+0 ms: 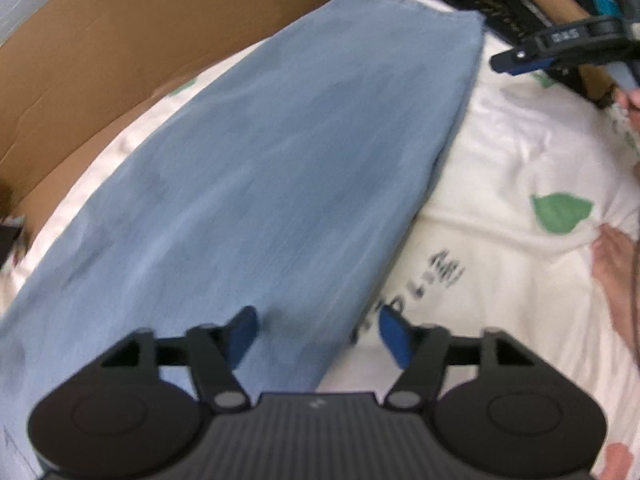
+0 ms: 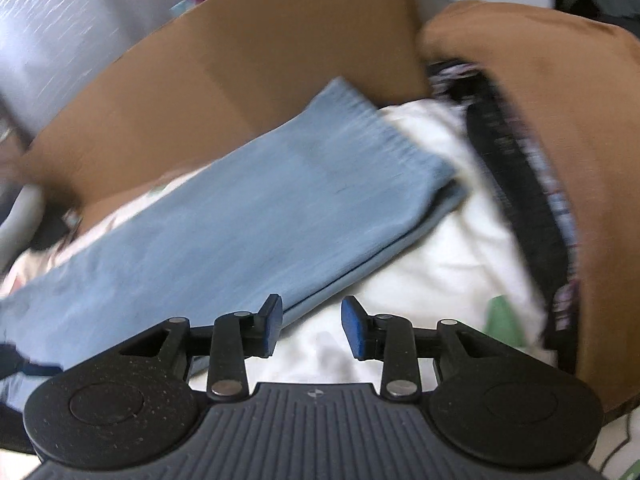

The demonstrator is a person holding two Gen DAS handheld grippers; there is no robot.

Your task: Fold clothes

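Note:
A long light-blue denim garment [image 1: 280, 152] lies flat and doubled lengthwise on a white sheet [image 1: 500, 168] printed with green leaves. My left gripper [image 1: 318, 328] is open over the garment's near right edge, nothing between its blue pads. In the right wrist view the same denim [image 2: 240, 216] runs from lower left up to its hem at the upper middle. My right gripper [image 2: 312, 322] is open just past the garment's folded edge, above the sheet [image 2: 460, 248]. The right gripper [image 1: 516, 60] also shows at the upper right of the left wrist view.
A brown cardboard panel [image 1: 120, 48] stands along the far side of the bed. A brown cushion [image 2: 560, 100] and a dark patterned cloth [image 2: 516, 184] lie to the right. A person's bare foot [image 1: 616, 264] rests on the sheet at the right edge.

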